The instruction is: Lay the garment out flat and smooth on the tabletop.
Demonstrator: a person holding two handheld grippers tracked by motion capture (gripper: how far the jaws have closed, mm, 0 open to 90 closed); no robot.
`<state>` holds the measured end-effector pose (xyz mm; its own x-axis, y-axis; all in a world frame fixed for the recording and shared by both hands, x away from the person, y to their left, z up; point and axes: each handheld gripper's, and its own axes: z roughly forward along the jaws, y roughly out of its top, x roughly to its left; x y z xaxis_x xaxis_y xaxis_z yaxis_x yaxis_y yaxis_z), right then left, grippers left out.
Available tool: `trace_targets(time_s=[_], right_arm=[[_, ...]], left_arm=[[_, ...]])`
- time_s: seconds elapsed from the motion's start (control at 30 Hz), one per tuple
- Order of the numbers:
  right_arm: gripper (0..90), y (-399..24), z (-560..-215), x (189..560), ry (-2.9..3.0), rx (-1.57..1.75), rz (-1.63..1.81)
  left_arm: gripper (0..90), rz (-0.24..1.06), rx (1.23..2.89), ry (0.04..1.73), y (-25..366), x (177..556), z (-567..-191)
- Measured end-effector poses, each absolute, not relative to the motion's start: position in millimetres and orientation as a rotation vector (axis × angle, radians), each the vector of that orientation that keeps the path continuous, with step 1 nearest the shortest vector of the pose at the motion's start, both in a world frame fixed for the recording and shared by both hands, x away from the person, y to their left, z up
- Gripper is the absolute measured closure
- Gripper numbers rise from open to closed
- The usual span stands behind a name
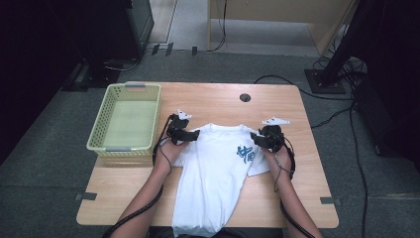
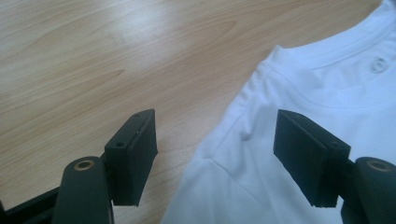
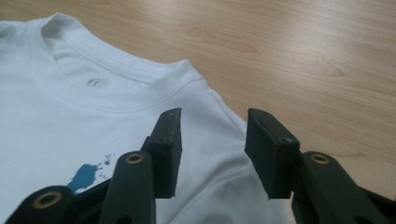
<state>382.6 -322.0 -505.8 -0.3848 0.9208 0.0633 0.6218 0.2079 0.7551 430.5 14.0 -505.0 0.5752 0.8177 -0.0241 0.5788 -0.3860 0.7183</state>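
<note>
A white T-shirt (image 1: 213, 173) with a blue print (image 1: 244, 153) on its chest lies flat on the wooden table (image 1: 213, 99), collar away from the person and hem hanging over the near edge. My left gripper (image 1: 194, 135) is open over the shirt's left shoulder. In the left gripper view the jaws (image 2: 215, 126) stand wide, one over bare wood and one over the shirt (image 2: 327, 93). My right gripper (image 1: 255, 139) is at the other shoulder. Its jaws (image 3: 213, 121) stand apart above the shoulder seam of the shirt (image 3: 70, 116), with no fabric pinched.
A pale green plastic basket (image 1: 99, 124) stands at the table's left side, beside the left gripper. A round cable hole (image 1: 245, 97) sits near the table's far edge. Cables and dark stands are on the floor beyond the table.
</note>
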Motion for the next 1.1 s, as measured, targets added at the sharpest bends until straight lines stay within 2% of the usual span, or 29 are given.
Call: trace_targets(time_s=[0.1, 0.63, 1.1], right_arm=[[61.1, -320, -505, 375, 2.099, 1.423, 1.024], [62.9, -320, -506, 345, 2.131, 1.411, 1.037], [56.5, -326, -510, 326, 2.139, 1.457, 1.069]], left_arm=[[31.5, 0.418, 2.115, 1.091, 14, 423, -504], [31.4, 0.400, 2.145, 1.029, 13, 392, -500], [31.4, 0.399, 2.159, 1.020, 20, 360, -496]])
